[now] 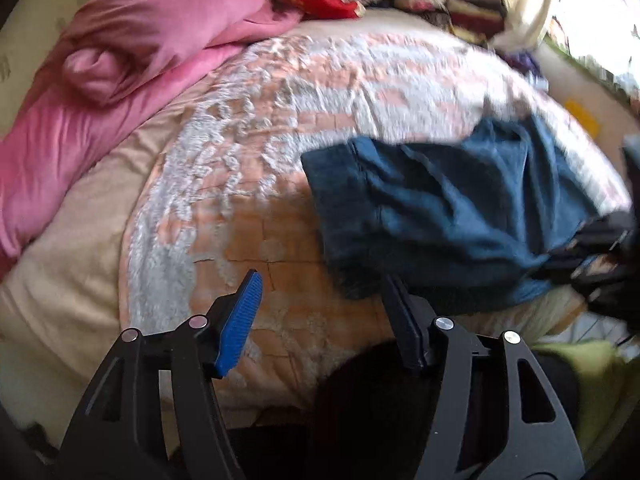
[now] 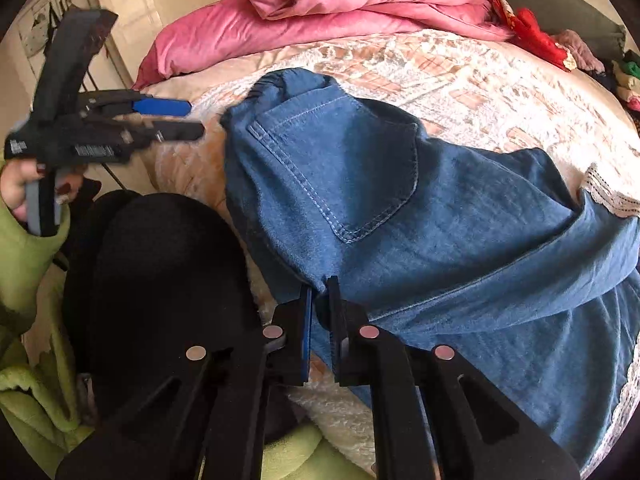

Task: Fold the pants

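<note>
Blue denim pants (image 2: 420, 216), rumpled, back pocket up, on the bedspread (image 2: 480, 80).
Waistband points toward the pink pillow (image 2: 340, 12); legs trail away. Right gripper (image 2: 320, 292) pinches an edge; left gripper (image 1: 320, 292) spread wide, holding nothing.

- No text, brand, number or sign can be read in either view.
- The left gripper (image 2: 176, 120), seen from the right wrist camera to the left of the blue denim pants (image 2: 400, 208), carries two small pale label patches on its black body; their print is too blurred to make out.
- The pants' back pocket shows only stitching, with no tag or lettering.
</note>
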{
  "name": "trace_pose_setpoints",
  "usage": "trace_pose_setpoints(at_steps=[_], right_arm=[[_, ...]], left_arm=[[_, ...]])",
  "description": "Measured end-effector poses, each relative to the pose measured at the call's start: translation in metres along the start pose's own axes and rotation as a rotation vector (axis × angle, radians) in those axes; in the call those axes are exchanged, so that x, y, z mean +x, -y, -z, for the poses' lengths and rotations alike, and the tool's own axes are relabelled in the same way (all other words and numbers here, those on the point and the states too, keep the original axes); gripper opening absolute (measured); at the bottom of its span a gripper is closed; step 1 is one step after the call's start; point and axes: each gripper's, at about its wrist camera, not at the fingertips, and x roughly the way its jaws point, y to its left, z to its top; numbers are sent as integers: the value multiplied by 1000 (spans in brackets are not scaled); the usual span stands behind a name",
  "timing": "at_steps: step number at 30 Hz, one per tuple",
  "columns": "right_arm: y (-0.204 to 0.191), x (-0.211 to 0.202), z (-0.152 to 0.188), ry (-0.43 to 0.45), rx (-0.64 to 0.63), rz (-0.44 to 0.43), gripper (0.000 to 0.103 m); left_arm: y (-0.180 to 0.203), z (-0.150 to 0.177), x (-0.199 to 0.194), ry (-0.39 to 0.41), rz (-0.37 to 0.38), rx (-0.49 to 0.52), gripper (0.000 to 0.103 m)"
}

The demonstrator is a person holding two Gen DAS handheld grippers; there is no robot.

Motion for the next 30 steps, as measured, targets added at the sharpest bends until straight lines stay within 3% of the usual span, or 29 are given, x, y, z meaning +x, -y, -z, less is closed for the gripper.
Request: trace_pose_setpoints(at_steps=[5,9,14,20,25,28,30], right_arm=[[-6,2,3,-8,-21,-19,9],[-8,1,6,-4,-18,-35,9],[-13,-5,9,-26,-28,-90,17],[5,-24,1,54,35,-19,34],[32,22,11,-94,165,4,36],[32,18,9,-84,158,-4,37],[29,10,7,-63,141,3,46]], left_arm=[[20,-18,-11,44,75,17,52],[50,-32,12,12,126,66,52],[63,-25,61,-106,80,97,52],[65,-18,58,-91,58,124,52],[67,-15,58,-79,52,127,52],[67,-14,54,-62,44,111,53],[68,-17,46,-44,51,98,55]])
